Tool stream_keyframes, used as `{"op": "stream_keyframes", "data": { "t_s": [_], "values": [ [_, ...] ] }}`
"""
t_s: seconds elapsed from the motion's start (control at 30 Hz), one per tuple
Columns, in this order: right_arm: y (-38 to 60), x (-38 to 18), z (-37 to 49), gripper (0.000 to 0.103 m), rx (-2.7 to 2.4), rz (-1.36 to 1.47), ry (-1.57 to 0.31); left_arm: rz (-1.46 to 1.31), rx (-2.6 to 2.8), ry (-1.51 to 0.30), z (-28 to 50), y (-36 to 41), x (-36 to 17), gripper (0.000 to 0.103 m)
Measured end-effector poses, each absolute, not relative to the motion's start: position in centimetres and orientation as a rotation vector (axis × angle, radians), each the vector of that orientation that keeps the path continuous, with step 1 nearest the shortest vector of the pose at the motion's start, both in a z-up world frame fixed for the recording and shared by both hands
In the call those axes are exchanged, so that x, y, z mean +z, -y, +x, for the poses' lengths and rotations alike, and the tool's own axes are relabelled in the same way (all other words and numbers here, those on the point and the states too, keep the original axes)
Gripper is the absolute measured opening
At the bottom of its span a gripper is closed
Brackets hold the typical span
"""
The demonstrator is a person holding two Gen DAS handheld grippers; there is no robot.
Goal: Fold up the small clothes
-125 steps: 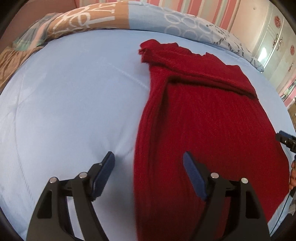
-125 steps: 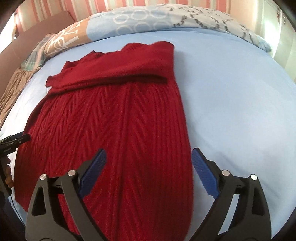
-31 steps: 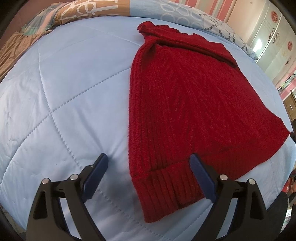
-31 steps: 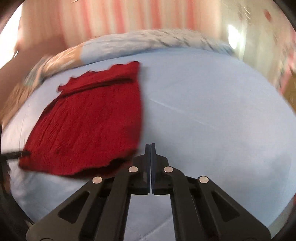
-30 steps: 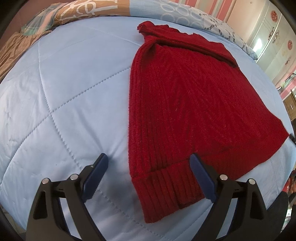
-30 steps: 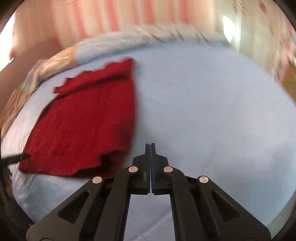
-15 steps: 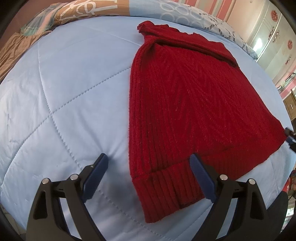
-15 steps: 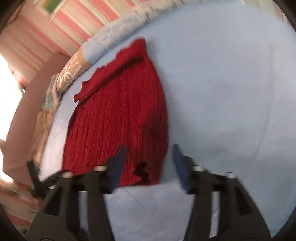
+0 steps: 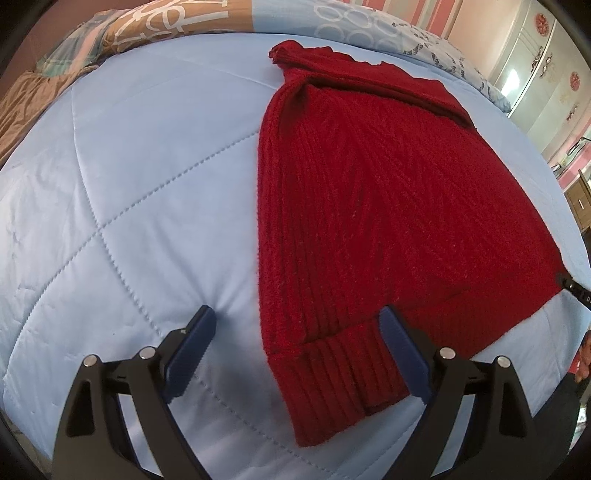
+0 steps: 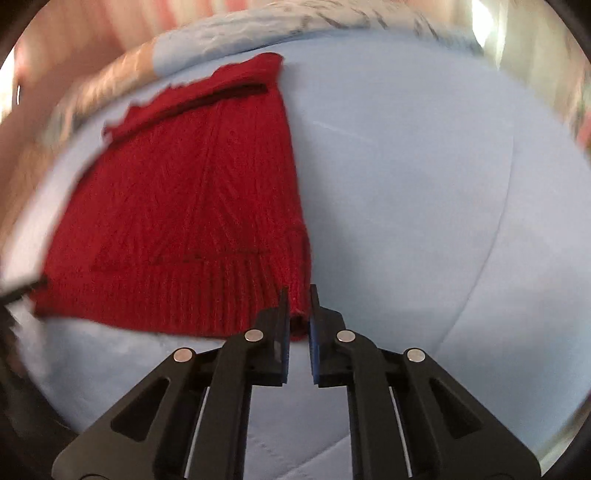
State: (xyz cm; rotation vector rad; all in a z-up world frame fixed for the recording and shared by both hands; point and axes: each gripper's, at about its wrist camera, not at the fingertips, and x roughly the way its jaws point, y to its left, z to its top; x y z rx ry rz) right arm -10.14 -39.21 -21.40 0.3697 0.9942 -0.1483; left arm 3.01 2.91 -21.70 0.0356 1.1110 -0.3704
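A red knit sweater [image 9: 376, 192] lies flat on the light blue quilt [image 9: 129, 166], sleeves folded in near the far end. My left gripper [image 9: 295, 347] is open, its fingers either side of the sweater's near left ribbed hem corner, just above the quilt. In the right wrist view the sweater [image 10: 192, 206] fills the left half. My right gripper [image 10: 297, 310] is nearly closed on the sweater's near right hem corner, with red knit between its pads. The right gripper's tip [image 9: 570, 290] shows at the far right of the left wrist view.
A patterned blue and brown duvet [image 9: 221, 22] is bunched along the far edge of the bed. A pale wardrobe [image 9: 543, 62] stands at the back right. The quilt's near edge [image 9: 221, 458] drops off just below my left gripper.
My right gripper opened, swung back to the sweater's near right hem corner and closed on it. My left gripper and the sweater have stayed put.
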Motion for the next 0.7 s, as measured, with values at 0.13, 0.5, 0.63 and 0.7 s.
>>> {"op": "stream_keyframes", "data": {
  "t_s": [0.13,0.5,0.63,0.7],
  "values": [
    [41.0,-19.9,-11.8,0.05,-0.096,0.546,-0.912,0.016,-0.385,-1.117,2.9,-3.4,-21.3,0.091],
    [39.9,-21.2,-8.0,0.026,-0.107,0.551,-0.972,-0.052,-0.391,-1.127,2.0,-3.7,-21.7,0.09],
    [40.2,-21.4,-8.4,0.025,-0.118,0.567,-0.954,-0.061,-0.409,-1.125,1.9,-3.3,-21.7,0.074],
    [40.0,-21.1,-8.6,0.025,-0.114,0.545,-0.945,-0.068,-0.422,-1.131,1.7,-3.2,-21.6,0.051]
  ]
}}
